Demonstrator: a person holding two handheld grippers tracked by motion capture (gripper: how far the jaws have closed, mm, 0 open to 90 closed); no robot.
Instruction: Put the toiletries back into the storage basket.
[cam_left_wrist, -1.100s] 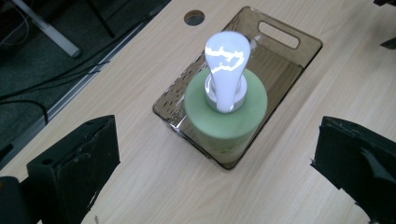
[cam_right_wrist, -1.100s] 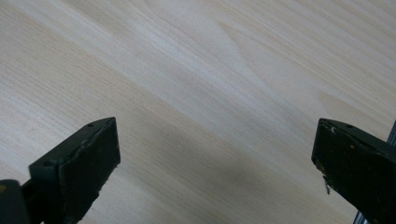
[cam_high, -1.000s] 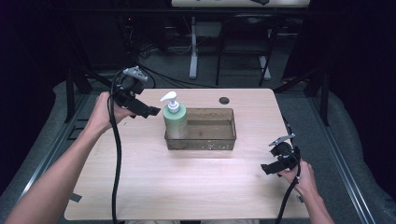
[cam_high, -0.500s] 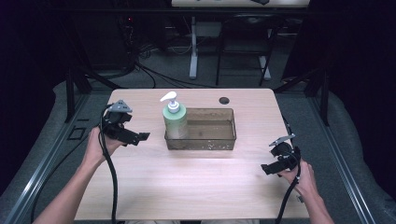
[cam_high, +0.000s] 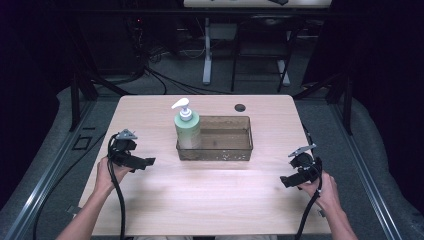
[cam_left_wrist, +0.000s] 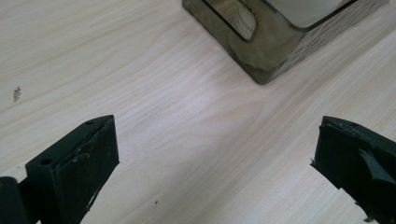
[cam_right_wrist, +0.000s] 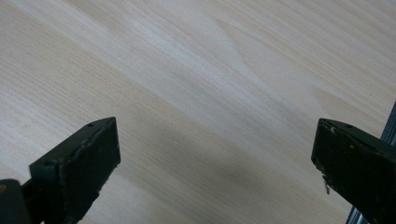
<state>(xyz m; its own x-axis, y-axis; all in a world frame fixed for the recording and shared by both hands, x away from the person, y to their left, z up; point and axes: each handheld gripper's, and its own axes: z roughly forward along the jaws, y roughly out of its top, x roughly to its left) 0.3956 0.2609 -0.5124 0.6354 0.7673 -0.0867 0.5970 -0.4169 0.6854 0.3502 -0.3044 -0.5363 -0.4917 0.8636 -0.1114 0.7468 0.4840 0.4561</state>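
- High view: a green soap bottle (cam_high: 187, 131) with a white pump stands upright in the left end of a clear, smoky plastic bin (cam_high: 235, 150), which sits mid-tabletop (cam_high: 210, 200), nearer the far edge. The left gripper (cam_high: 146, 161) is held low by the left edge, fingers pointing toward the bin and clear of it. The right gripper (cam_high: 286, 181) is held near the right edge, toward the near corner, well apart from the bin.
- Left gripper view: black, blocky fingers (cam_left_wrist: 79, 172) spread wide with pale wood grain between them; the bin's rounded corner (cam_left_wrist: 268, 56) lies ahead.
- Right gripper view: fingers (cam_right_wrist: 81, 168) spread wide over bare wood, holding nothing.
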